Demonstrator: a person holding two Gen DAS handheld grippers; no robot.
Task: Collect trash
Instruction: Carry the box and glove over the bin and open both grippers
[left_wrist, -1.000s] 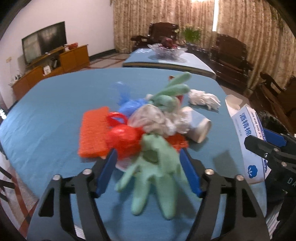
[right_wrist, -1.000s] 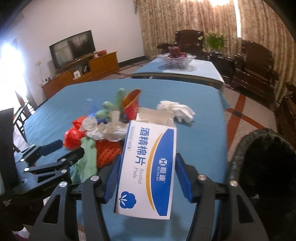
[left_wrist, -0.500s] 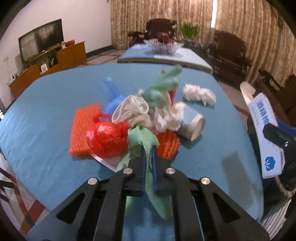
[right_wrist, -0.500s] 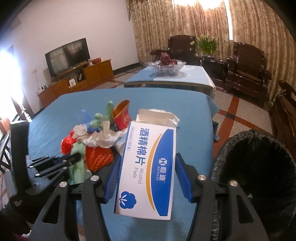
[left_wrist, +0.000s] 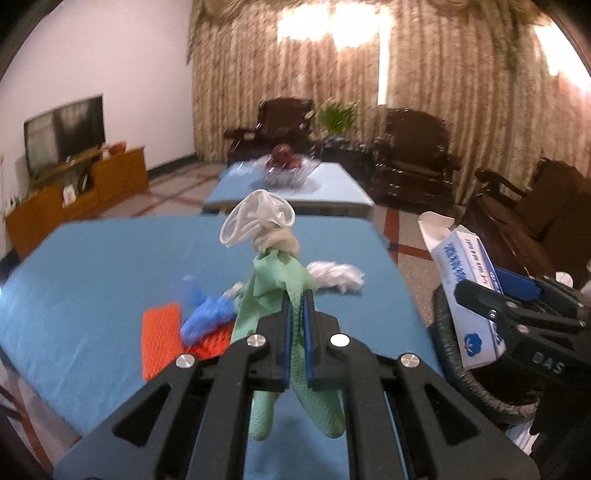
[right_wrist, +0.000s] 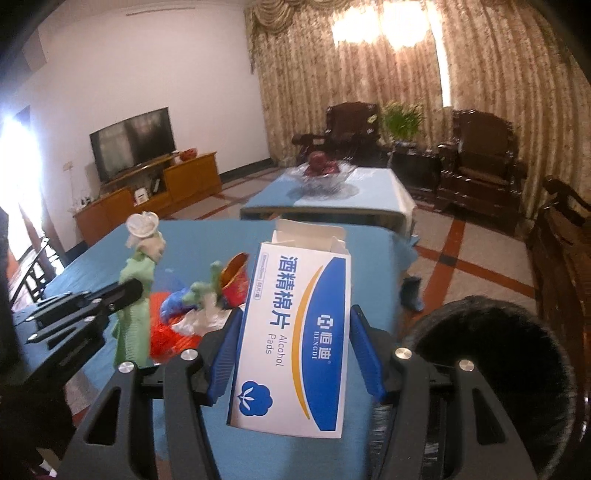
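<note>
Left wrist view: the left hand-held gripper is clenched on a green glove, which hangs clear of the blue desk with a white glove knotted to its top. Below lie an orange mesh pad, a blue glove and a white wad. At right, the alcohol pad box sits over the black bin.

Right wrist view: the right hand-held gripper is grasping the alcohol pad box upright, flaps open, between its blue pads. The bin stands just right of it. At left the other gripper holds the green glove above the trash pile, beside a red cup
</note>
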